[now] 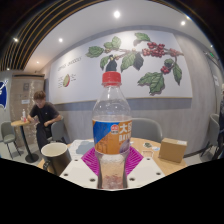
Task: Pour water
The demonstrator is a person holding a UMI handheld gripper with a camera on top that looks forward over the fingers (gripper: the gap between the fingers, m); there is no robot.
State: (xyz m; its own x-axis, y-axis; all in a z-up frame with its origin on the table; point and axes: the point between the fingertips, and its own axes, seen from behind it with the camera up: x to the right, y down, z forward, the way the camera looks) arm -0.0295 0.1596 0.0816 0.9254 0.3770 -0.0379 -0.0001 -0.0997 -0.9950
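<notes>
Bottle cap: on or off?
On. The red cap sits on the upright bottle, which stands between the gripper fingers. No water poured yet into the cup beside it.

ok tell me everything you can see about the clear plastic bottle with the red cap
The clear plastic bottle with the red cap stands upright between the gripper fingers, whose pink pads show at both sides of its lower part. It has a ribbed neck and an orange and blue label around its middle. The cap is on. Whether the pads press it is unclear.
</notes>
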